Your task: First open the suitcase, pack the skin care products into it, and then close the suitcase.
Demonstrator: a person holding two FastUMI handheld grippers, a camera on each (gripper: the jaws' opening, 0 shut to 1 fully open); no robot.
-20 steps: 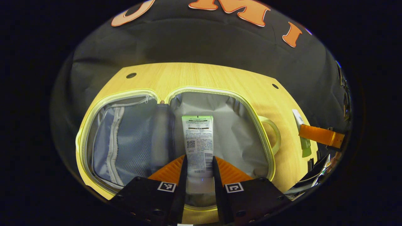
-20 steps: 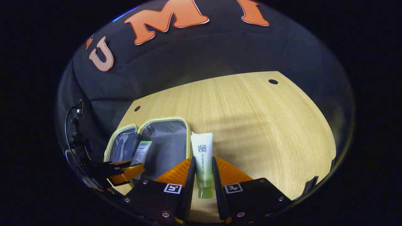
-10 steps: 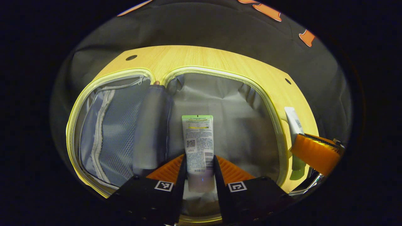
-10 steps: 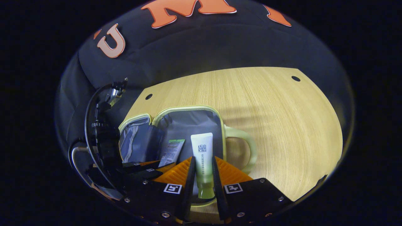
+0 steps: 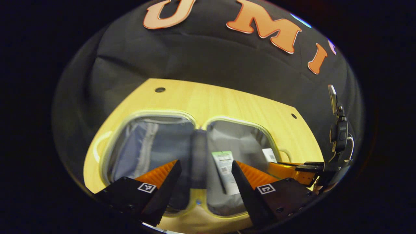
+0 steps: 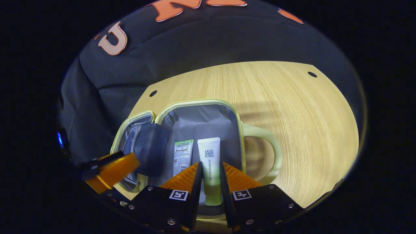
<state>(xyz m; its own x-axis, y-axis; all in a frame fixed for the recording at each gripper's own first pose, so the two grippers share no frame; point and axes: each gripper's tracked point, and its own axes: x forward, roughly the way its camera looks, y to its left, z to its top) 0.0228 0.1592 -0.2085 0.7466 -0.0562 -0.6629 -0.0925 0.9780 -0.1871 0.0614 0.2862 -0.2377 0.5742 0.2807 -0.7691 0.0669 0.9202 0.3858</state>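
Observation:
The small suitcase (image 6: 239,120) lies open on the wooden table, yellow-green rim, grey lining; its rim (image 5: 169,113) also shows in the left gripper view. A white tube with a green end (image 5: 224,169) lies in the right half, and I see this green-ended tube (image 6: 182,156) flat on the lining. My left gripper (image 5: 204,182) hangs open above the case, nothing between its fingers. My right gripper (image 6: 210,185) is shut on a white tube with a green cap (image 6: 209,162), held over the right half beside the first tube. That held tube's end (image 5: 269,155) peeks out in the left gripper view.
A pale handle (image 6: 269,152) sticks out from the case's right side. The left half has a mesh zip pocket (image 5: 146,146) and a grey divider flap (image 6: 151,151). Bare wooden table (image 6: 292,107) spreads right and behind. The black cloth wall stands behind the table.
My left gripper opened, let go of the green-ended tube into the right half, and drew back upward. My right gripper carried its tube left, over the case's right half.

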